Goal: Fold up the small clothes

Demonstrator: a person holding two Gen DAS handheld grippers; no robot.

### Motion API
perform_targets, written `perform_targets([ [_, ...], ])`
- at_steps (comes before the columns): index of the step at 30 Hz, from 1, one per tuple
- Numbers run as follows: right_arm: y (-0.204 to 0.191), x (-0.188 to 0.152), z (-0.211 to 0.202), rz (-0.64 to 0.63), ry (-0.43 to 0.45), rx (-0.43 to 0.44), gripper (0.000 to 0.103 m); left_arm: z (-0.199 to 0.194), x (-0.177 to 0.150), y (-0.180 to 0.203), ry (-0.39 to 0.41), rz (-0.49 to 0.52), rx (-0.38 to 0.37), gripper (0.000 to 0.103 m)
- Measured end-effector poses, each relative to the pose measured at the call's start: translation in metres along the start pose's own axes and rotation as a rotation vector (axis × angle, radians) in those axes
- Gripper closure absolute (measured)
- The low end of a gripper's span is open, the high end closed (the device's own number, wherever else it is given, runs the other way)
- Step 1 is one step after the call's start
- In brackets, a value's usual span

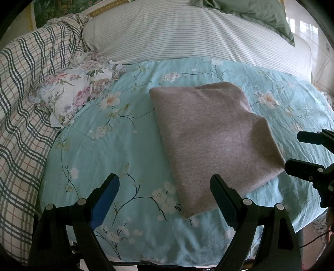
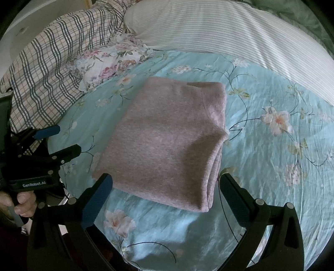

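A pinkish-grey knit garment lies folded into a thick rectangle on the light blue floral bedsheet. My left gripper hovers open over the sheet just short of the garment's near corner, holding nothing. In the right wrist view the same folded garment fills the middle, its stacked edges on the right side. My right gripper stands open above its near edge, with nothing between the fingers. The left gripper shows at the left edge, held by a hand. The right gripper shows at the right.
A small floral pillow lies at the back left. A plaid quilt is bunched along the left side. A striped white pillow and a green pillow line the back. The bed edge is close in front.
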State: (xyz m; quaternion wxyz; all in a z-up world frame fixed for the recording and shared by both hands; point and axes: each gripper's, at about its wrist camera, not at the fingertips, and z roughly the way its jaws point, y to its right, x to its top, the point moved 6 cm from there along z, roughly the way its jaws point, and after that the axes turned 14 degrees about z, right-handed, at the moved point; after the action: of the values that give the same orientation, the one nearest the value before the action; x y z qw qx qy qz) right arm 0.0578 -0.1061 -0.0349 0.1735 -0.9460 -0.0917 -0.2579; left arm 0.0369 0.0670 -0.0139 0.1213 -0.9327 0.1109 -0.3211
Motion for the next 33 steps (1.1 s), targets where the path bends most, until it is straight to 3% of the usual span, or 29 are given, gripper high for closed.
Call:
perform_targets([
  [33,-0.0007,-0.0004,-0.0001,-0.001,-0.003,0.0,0.001,-0.0011,0.0019,0.0013,0.003,0.014,-0.012,0.014],
])
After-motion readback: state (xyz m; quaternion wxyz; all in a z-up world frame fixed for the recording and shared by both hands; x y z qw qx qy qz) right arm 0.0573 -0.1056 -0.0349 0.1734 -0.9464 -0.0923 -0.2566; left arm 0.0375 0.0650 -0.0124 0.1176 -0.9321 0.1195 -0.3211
